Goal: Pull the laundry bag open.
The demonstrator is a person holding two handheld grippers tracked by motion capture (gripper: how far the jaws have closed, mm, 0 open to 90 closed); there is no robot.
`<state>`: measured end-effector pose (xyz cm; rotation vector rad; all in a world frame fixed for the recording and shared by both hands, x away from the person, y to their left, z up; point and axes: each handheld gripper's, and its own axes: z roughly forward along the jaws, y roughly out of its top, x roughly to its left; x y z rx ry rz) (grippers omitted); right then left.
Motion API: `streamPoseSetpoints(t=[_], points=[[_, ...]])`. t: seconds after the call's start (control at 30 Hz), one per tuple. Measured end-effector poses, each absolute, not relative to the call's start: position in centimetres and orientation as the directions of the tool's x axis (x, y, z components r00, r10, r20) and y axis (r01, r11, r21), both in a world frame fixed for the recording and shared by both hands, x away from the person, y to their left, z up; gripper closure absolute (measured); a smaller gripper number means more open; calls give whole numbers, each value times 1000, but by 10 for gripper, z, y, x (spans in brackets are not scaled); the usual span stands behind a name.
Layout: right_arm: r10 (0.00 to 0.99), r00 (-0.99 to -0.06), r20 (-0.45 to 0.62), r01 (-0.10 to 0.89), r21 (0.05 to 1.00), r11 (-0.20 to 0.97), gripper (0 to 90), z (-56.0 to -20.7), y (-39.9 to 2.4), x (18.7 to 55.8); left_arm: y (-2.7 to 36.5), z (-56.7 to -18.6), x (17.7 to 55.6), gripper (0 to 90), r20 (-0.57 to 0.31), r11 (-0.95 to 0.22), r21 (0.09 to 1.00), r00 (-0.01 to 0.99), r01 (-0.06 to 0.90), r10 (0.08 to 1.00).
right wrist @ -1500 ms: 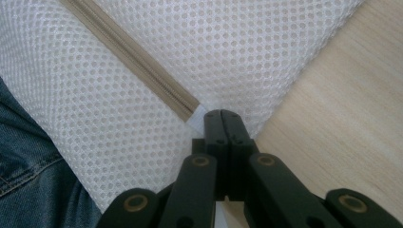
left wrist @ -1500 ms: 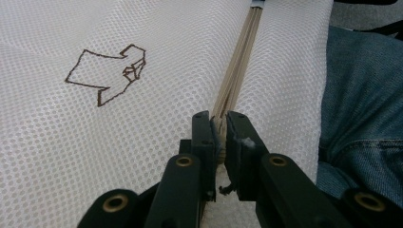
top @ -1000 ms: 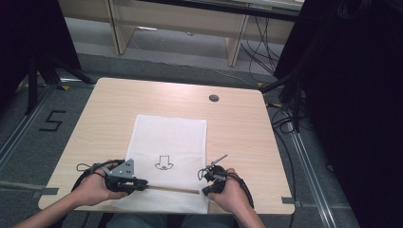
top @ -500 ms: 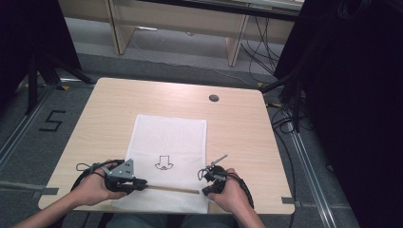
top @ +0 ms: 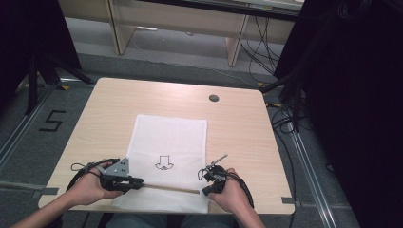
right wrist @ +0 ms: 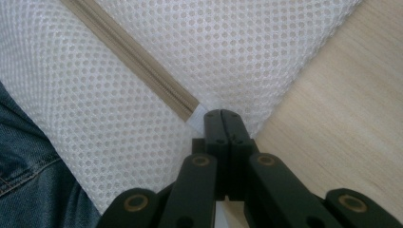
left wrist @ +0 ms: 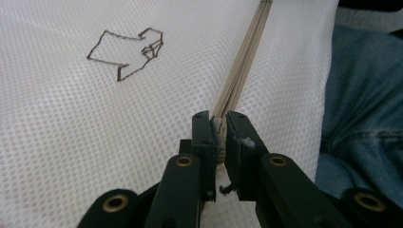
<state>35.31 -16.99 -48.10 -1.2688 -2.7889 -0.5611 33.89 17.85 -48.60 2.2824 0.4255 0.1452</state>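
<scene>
Mesh bag [top: 170, 156], white, flat on worktop [top: 247, 133], reaching from middle to near edge, nearest strip hanging just over that edge above denim-clad lap [left wrist: 366, 114]. Small arrow-shaped mark [top: 164, 162] printed at centre of mesh. Beige zipper [top: 168, 188] running across bag close to near edge, parallel to it. Left tool [left wrist: 218, 124], toward near left corner, clamped on zipper's pull end, jaws nearly together with pale tab pinched between pads. Right tool [right wrist: 222, 118], toward near right corner, fully closed on white fabric at zipper's other end, just beside bag's right border, bare wood next to it. Round dark grommet [top: 214, 98] near far edge, well apart from bag.
</scene>
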Motion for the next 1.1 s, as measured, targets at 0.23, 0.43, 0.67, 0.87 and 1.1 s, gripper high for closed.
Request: streamPoseSetpoints(t=[0.23, 0.43, 0.67, 0.87, 1.1], points=[[727, -666, 169, 736, 311, 602, 900, -481, -170, 353, 187, -486, 338, 821, -36, -621, 736, 932, 268, 359], [726, -669, 160, 732, 312, 605, 900, -481, -170, 353, 195, -487, 340, 822, -1, -654, 709, 928, 263, 372], [733, -662, 155, 738, 303, 603, 900, -480, -172, 354, 220, -487, 340, 822, -40, -607, 722, 895, 333, 443], [744, -654, 139, 744, 295, 599, 900, -479, -172, 353, 238, -490, 345, 822, 31, -673, 629, 852, 389, 522], [744, -657, 122, 743, 274, 611, 900, -478, -168, 355, 241, -493, 344, 822, -26, -643, 622, 833, 446, 552]])
